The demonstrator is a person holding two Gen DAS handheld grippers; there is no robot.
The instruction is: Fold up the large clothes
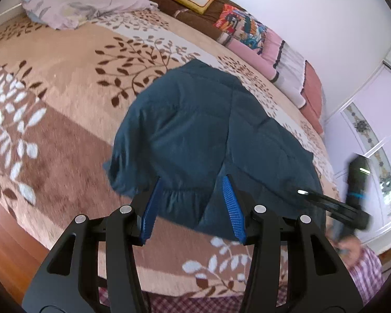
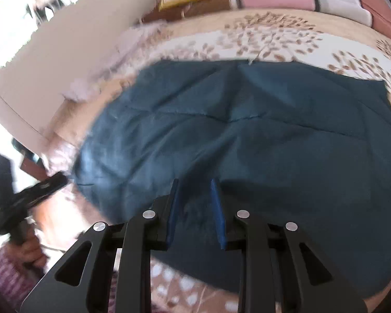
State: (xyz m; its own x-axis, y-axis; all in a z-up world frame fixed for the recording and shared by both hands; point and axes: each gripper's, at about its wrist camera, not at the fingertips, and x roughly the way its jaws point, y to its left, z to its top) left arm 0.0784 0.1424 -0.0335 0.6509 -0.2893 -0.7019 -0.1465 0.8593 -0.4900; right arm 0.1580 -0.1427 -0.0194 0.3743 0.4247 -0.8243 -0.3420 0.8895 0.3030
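Jacket (image 1: 200, 140) lies on leaf-patterned bedspread (image 1: 65, 83) — both grippers (image 1: 192, 203) (image 2: 195, 208) apart, seemingly gripping nothing.

Right wrist view: motion blur smears the left part of the blue jacket (image 2: 234, 135) and the lilac cloth (image 2: 117, 60) beyond it. The jacket's lower right runs past the frame edge. Left wrist view: the right gripper (image 1: 303, 192), at the jacket's right, is blurred; jaw state unreadable there.
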